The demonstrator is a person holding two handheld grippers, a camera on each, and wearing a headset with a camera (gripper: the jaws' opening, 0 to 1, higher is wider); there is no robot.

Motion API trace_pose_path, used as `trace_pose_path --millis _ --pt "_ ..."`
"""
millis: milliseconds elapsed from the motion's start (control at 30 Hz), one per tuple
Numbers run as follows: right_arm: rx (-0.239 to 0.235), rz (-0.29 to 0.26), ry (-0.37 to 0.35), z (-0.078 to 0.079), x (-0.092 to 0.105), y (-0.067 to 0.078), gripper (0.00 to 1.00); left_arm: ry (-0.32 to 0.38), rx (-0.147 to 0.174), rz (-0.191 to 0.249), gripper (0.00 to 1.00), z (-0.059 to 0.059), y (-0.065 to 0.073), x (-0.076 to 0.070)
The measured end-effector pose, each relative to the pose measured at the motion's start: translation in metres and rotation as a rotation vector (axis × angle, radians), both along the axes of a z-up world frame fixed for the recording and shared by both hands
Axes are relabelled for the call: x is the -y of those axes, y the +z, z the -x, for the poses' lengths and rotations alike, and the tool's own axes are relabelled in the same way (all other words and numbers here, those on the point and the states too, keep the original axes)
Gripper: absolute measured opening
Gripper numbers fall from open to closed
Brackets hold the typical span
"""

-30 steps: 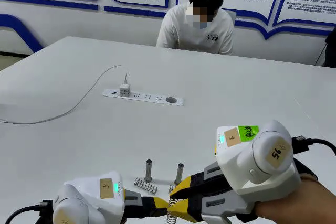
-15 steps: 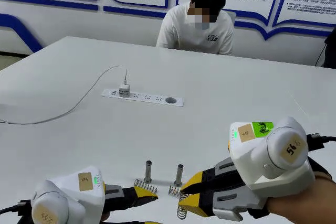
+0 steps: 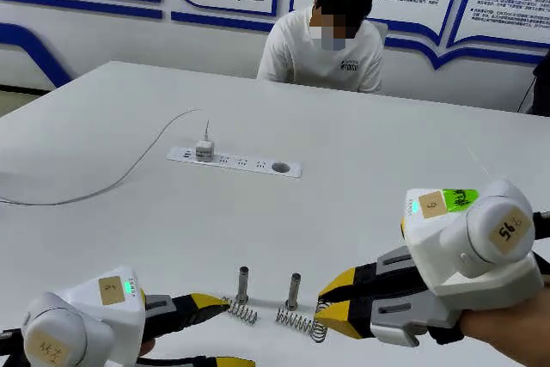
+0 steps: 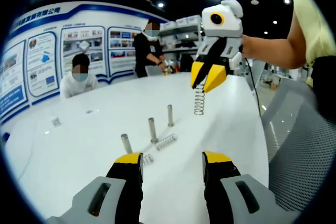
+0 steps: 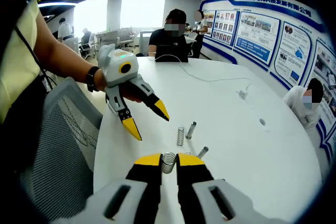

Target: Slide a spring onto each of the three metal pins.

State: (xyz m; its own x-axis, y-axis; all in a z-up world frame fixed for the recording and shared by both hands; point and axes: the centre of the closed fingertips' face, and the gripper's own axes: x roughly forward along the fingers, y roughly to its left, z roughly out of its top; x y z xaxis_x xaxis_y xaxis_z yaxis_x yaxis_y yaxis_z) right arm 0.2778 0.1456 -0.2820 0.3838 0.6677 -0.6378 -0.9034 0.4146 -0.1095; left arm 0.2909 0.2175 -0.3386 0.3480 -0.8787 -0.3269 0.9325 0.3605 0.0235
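- The right claw (image 5: 169,160) is closed down on one end of a spring (image 4: 199,100), with the coil's end pinched between the yellow tips
- The rest of that held spring hangs free beyond the tips, off every pin; whether its lower end touches the white surface (image 3: 361,169) cannot be told
- Just beyond the spring's free end stand the three metal pins (image 4: 153,129), upright in a short row on the surface, all of them bare
- The left claw (image 4: 172,158) faces the right claw from the other side of the pins, jaws spread wide with nothing between them
- A loose spring (image 4: 166,141) lies flat on the surface ahead of the left claw, just beside the middle pin
- A shorter coil (image 4: 148,158) lies close by one tip of the left claw, near the foot of the nearest pin
- Farther out past both claws, in the head view, a white power strip (image 3: 234,161) lies on the surface with a small charger (image 3: 204,149) plugged in and a thin cable trailing off to the left
- At the far edge of the surface a person in a white shirt (image 3: 322,49) is seated
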Motion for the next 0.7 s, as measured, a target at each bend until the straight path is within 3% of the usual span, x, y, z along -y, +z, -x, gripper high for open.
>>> trace_pose_path --millis 367,700 --pt "0.033 -0.001 -0.070 -0.020 0.025 0.011 0.11 0.043 -0.009 0.002 0.52 -0.007 -0.003 -0.011" --pt "0.075 0.022 -0.135 -0.047 0.048 0.016 0.11 0.056 -0.015 -0.002 0.54 -0.011 -0.006 -0.013"
